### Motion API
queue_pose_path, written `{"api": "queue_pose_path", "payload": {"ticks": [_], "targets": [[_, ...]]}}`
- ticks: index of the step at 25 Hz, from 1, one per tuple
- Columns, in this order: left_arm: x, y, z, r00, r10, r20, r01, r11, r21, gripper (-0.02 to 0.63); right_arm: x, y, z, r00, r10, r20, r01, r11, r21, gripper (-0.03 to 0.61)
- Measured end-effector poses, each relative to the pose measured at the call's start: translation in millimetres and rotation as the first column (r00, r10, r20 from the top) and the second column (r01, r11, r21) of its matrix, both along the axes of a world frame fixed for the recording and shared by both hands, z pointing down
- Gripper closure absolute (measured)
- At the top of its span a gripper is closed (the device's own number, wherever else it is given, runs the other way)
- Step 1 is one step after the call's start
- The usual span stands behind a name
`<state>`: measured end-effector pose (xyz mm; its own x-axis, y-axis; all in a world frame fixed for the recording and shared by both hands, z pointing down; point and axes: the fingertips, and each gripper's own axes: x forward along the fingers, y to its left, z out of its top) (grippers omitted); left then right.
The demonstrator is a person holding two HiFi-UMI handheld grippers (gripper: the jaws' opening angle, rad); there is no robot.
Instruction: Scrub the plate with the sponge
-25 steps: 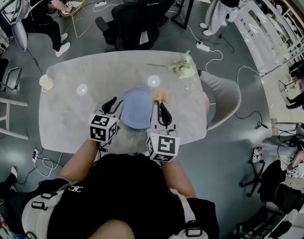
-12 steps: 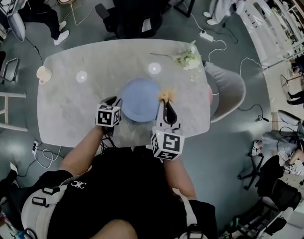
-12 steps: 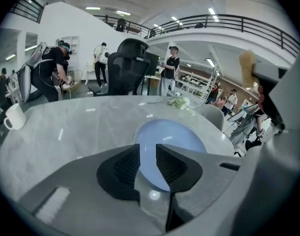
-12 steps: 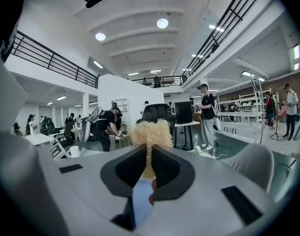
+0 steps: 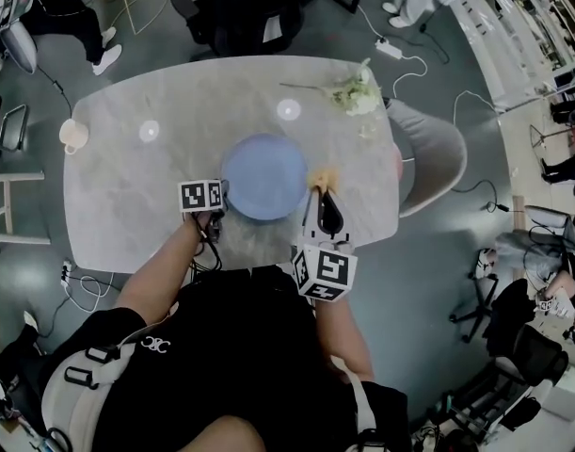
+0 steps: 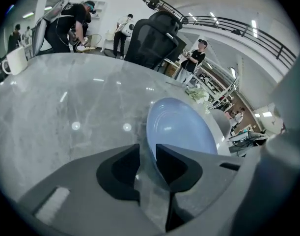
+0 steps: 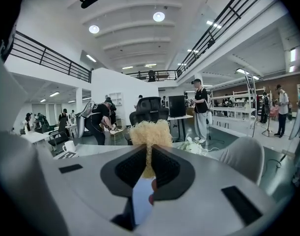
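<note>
A round light-blue plate (image 5: 264, 176) lies on the grey marble table (image 5: 127, 186) near its front edge. My left gripper (image 5: 218, 196) is at the plate's left rim, and in the left gripper view its jaws are shut on the rim of the plate (image 6: 179, 129). My right gripper (image 5: 321, 194) is just right of the plate, raised above the table and shut on a frizzy yellow sponge (image 5: 323, 178). The sponge (image 7: 150, 134) sticks out from between the jaws in the right gripper view.
A white mug (image 5: 71, 135) stands at the table's left end, and a bunch of white flowers (image 5: 355, 94) lies at the back right. A grey chair (image 5: 426, 169) stands by the right side and a black office chair (image 5: 240, 8) behind the table. People stand around the room.
My left gripper has moved in from the plate's left and closed on its rim. The right gripper with the sponge has stayed near the plate's right edge.
</note>
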<state>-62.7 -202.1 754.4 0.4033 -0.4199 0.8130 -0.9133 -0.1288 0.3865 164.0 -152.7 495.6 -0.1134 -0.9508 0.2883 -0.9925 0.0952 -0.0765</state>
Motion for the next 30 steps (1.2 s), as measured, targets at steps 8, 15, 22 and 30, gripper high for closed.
{"api": "queue_pose_path", "payload": {"ticks": [8,15,22,30], "targets": [[8.4,-1.7,9.0,0.998,-0.052,-0.019,0.051,0.997,-0.064,0.573,13.4,3.8,2.1,0.999,0.039,-0.004,-0.039,0.999,-0.011,0.546],[17.5,-6.6,-32.9,0.996,-0.073,-0.058,0.075,0.997,0.036,0.578,9.2,2.0,6.7,1.000,0.020,0.001,-0.020,1.000,-0.018,0.546],[19.8,1.6,-51.8,0.995,-0.062,-0.072,0.068,0.994,0.086,0.577,-12.4,-5.2,11.1,0.998,-0.056,0.002,0.056,0.998,-0.023,0.546],[25.0,11.9,-68.5,0.981,-0.055,-0.184,0.074,0.992,0.098,0.575,-51.8,-19.7,45.6,0.979,-0.201,-0.038,0.195,0.974,-0.112,0.546]]}}
